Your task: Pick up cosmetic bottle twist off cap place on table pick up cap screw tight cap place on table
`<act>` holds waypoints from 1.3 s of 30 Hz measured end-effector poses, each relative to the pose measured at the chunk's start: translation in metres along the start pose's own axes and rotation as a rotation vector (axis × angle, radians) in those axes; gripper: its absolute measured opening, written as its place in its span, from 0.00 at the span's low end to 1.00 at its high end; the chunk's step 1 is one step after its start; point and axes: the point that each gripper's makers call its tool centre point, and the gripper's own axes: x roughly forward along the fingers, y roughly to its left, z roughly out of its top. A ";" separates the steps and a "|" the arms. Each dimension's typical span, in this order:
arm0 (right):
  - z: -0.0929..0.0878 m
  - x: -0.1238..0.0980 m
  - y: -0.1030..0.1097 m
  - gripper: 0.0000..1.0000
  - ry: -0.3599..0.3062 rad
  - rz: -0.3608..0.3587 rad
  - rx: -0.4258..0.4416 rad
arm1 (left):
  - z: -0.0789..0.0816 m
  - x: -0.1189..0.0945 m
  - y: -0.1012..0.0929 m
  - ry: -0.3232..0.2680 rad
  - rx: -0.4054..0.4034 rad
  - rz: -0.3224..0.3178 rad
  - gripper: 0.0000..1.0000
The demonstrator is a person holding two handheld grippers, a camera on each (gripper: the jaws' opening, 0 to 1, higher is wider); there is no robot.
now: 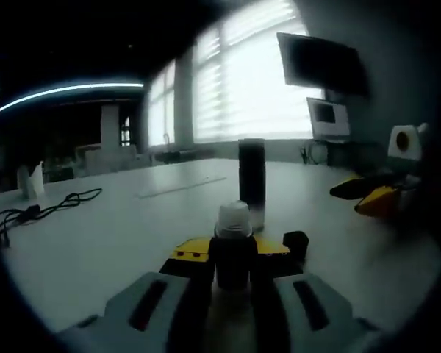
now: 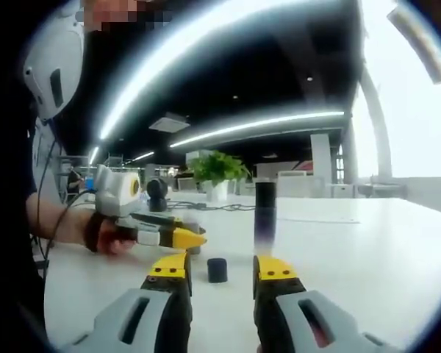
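Left claw [image 1: 234, 276] is clamped on the bottle [image 1: 233, 257], jaws pinched tight round its dark body, and the pale threaded neck [image 1: 234, 219] pokes up bare. It sits low, near the counter [image 1: 95, 250]. The cap [image 2: 217, 270] stands on the counter just ahead of the right claw [image 2: 222, 276], which is spread wide with nothing in it, yellow tips either side of the little black cylinder.

Now, the risks. That cap is small and squat; if the right claw closes off-centre, one tip could nudge it first and send it rolling away across the smooth counter. Pinch it too near the top and it may squirt out.

In the right gripper view the left claw [image 2: 184, 239] shows close by, a hand [image 2: 110, 234] behind it. The two claws could knock together when the cap goes over. A tall dark cylinder [image 1: 251, 176] stands behind, and a careless swing could topple it. And if the cap meets the neck tilted, the threads could cross.
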 end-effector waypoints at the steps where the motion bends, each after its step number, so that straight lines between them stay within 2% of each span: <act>1: 0.000 0.000 0.000 0.27 -0.001 0.000 0.002 | 0.001 -0.001 -0.001 -0.007 -0.004 -0.005 0.09; 7: -0.001 0.000 -0.001 0.26 0.002 -0.003 0.000 | 0.009 -0.006 -0.005 -0.050 -0.020 -0.029 0.09; 14: -0.002 0.001 -0.001 0.26 0.008 -0.005 -0.003 | 0.020 -0.015 -0.015 -0.112 -0.028 -0.089 0.09; 22: -0.003 0.001 -0.001 0.26 0.015 -0.009 -0.007 | 0.033 -0.042 -0.022 -0.193 0.013 -0.146 0.09; 29: -0.004 0.003 0.002 0.26 0.030 -0.010 -0.023 | 0.033 -0.058 -0.026 -0.187 0.014 -0.200 0.09; 31: -0.006 0.004 0.007 0.21 0.054 0.009 -0.028 | 0.032 -0.063 -0.032 -0.178 -0.014 -0.235 0.09; 33: -0.013 0.006 0.009 0.14 0.090 0.018 -0.037 | 0.035 -0.068 -0.037 -0.195 -0.014 -0.253 0.09; 36: -0.009 0.012 0.016 0.15 0.080 0.055 -0.027 | 0.044 -0.075 -0.046 -0.240 -0.031 -0.287 0.09; 39: -0.005 0.024 0.015 0.21 0.080 0.074 -0.042 | 0.044 -0.078 -0.052 -0.242 -0.043 -0.300 0.09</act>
